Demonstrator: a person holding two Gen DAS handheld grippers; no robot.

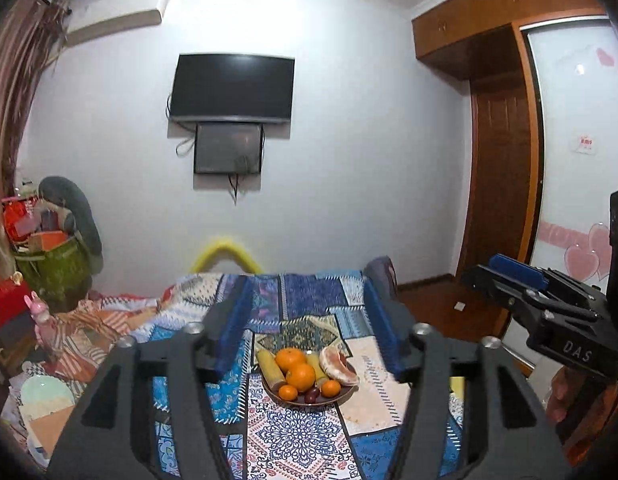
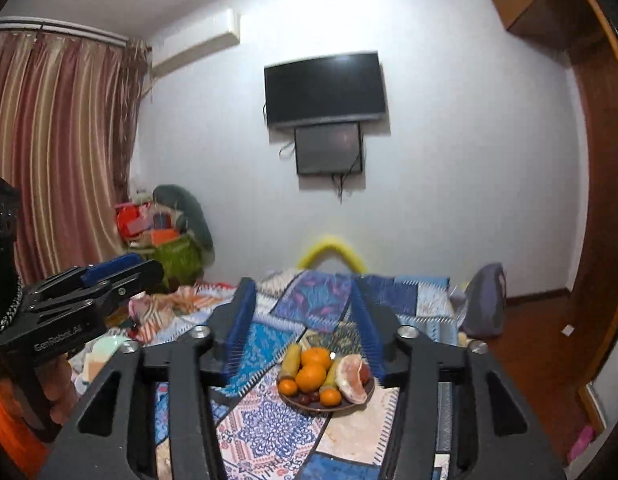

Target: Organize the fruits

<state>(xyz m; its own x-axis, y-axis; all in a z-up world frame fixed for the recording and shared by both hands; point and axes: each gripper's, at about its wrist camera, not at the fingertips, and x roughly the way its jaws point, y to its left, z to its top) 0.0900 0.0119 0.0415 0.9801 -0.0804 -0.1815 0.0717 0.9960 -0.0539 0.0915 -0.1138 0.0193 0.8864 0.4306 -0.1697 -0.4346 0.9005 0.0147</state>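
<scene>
A brown plate sits on a patchwork cloth and holds several oranges, two corn cobs, a peeled pomelo piece and dark grapes. My left gripper is open and empty, held above and short of the plate. My right gripper is open and empty, also held back from the plate. The oranges, corn and pomelo show in the right wrist view. Each gripper appears at the edge of the other's view, the right one and the left one.
The patchwork cloth covers a bed. Piled boxes and a green bag stand at the left wall. A pale plate lies at the left. A television hangs on the far wall. Wooden floor and a wardrobe lie to the right.
</scene>
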